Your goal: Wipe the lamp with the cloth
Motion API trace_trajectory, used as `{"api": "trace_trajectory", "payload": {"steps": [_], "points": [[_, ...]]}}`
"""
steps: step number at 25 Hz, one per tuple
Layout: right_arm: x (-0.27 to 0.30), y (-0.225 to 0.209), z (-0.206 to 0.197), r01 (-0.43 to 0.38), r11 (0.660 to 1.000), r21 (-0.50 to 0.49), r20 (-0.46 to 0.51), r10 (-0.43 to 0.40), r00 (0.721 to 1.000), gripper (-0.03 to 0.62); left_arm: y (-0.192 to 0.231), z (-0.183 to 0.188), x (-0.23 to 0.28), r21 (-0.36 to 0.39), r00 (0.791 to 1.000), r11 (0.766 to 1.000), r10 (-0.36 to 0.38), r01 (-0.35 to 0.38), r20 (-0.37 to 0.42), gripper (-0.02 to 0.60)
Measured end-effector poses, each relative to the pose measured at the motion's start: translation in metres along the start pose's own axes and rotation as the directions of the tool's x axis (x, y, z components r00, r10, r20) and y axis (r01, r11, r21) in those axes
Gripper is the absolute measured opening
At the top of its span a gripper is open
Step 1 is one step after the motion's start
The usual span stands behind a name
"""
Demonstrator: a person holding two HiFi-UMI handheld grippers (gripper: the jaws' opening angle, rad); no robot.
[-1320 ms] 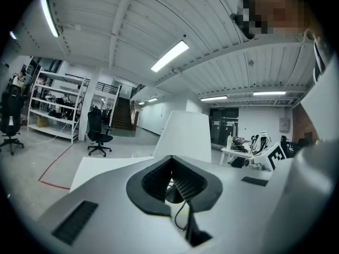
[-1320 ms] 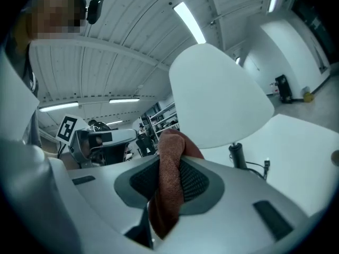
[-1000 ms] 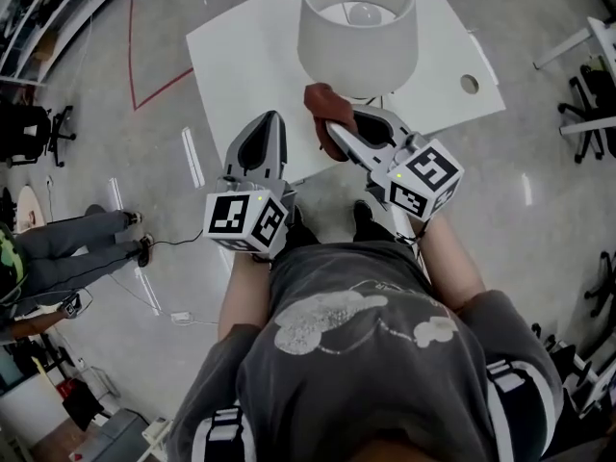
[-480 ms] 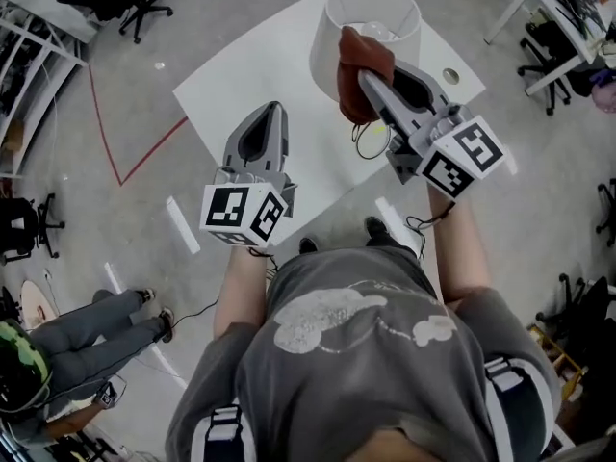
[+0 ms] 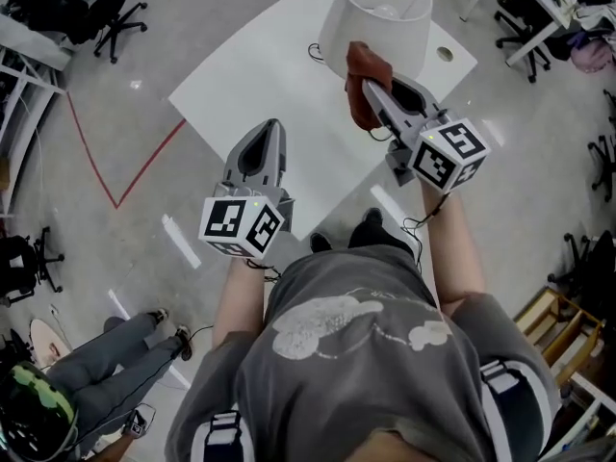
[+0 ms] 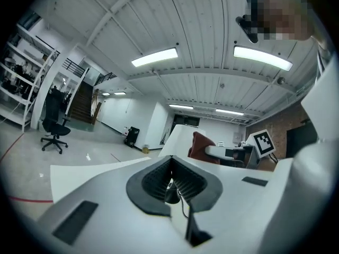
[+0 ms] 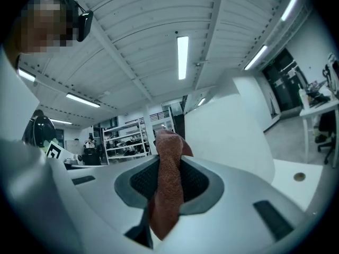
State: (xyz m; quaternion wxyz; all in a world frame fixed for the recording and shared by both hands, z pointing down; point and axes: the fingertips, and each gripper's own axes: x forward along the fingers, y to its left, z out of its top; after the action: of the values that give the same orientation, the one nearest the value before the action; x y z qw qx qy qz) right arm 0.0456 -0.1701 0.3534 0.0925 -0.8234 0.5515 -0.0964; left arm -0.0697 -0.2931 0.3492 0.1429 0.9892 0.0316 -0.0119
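Right claw (image 5: 370, 89): clamped on the cloth; raised to the lamp's near side, pointing at it.
Cloth (image 5: 363, 69): rust-red, pinched lengthwise between the right claw's pads, a bunch standing past the tips and a tail hanging below them.
Lamp (image 5: 376, 19): white drum shade with the bulb visible inside, upright toward the far end of the tabletop (image 5: 252, 77); the base is hidden under the shade.
Cloth-to-lamp relation: the bunch lies at the lower near wall of the shade, touching or just beside it; no view settles which.
Left claw (image 5: 270, 129): pads together on nothing, held over the near part of the tabletop, well apart from the lamp.
Step (judged): wiping the shade wall, early; most of the surface is unreached.
Risk, tipping: the lamp is unsteadied, so a firm sideways push with the cloth could rock or slide it.
Risk, scuffing: little cloth stands past the tips, so hard plastic may scrape or dent the shade.
Risk, snagging: the hanging tail could catch the shade's lower rim.
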Motion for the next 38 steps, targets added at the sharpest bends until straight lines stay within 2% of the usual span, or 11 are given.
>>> {"api": "trace_trajectory", "payload": {"steps": [7, 13, 18, 21, 23, 26, 30, 35, 38], "points": [[-0.001, -0.016, -0.061, 0.037, 0.997, 0.070, -0.119, -0.028, 0.992, 0.086, 0.005, -0.020, 0.011, -0.008, 0.998, 1.000, 0.010, -0.010, -0.066, 0.008], [0.005, -0.017, -0.087, -0.021, 0.993, 0.120, -0.155, 0.040, 0.987, 0.086, -0.009, -0.040, 0.039, 0.002, 0.991, 1.000, 0.013, -0.013, -0.134, 0.008], [0.014, 0.004, -0.079, -0.089, 0.992, 0.086, -0.143, 0.101, 0.985, 0.086, -0.017, -0.039, 0.052, 0.007, 0.987, 0.999, 0.050, -0.050, -0.154, 0.008], [0.018, 0.003, -0.060, -0.122, 0.989, 0.083, -0.094, 0.129, 0.987, 0.086, -0.020, -0.032, 0.058, 0.024, 0.987, 0.997, 0.070, -0.068, -0.145, 0.008], [0.021, 0.004, -0.044, -0.129, 0.991, 0.041, -0.062, 0.132, 0.989, 0.086, -0.020, -0.022, 0.060, 0.048, 0.989, 0.997, 0.072, -0.066, -0.128, 0.008], [0.031, 0.012, -0.019, -0.102, 0.994, -0.030, -0.016, 0.102, 0.995, 0.086, -0.012, -0.001, 0.060, 0.083, 0.994, 0.995, 0.062, -0.054, -0.093, 0.008], [0.046, 0.016, 0.022, -0.046, 0.999, -0.025, 0.088, 0.048, 0.995, 0.086, 0.002, 0.029, 0.069, 0.107, 0.998, 0.994, 0.026, -0.020, -0.057, 0.008], [0.059, 0.018, 0.054, 0.088, 0.996, 0.023, 0.206, -0.091, 0.974, 0.086, 0.020, 0.045, 0.074, 0.117, 0.995, 0.989, -0.081, 0.086, -0.050, 0.008], [0.062, 0.014, 0.060, 0.183, 0.983, 0.022, 0.227, -0.183, 0.957, 0.086, 0.031, 0.048, 0.079, 0.107, 0.987, 0.982, -0.153, 0.158, -0.059, 0.008]]}}
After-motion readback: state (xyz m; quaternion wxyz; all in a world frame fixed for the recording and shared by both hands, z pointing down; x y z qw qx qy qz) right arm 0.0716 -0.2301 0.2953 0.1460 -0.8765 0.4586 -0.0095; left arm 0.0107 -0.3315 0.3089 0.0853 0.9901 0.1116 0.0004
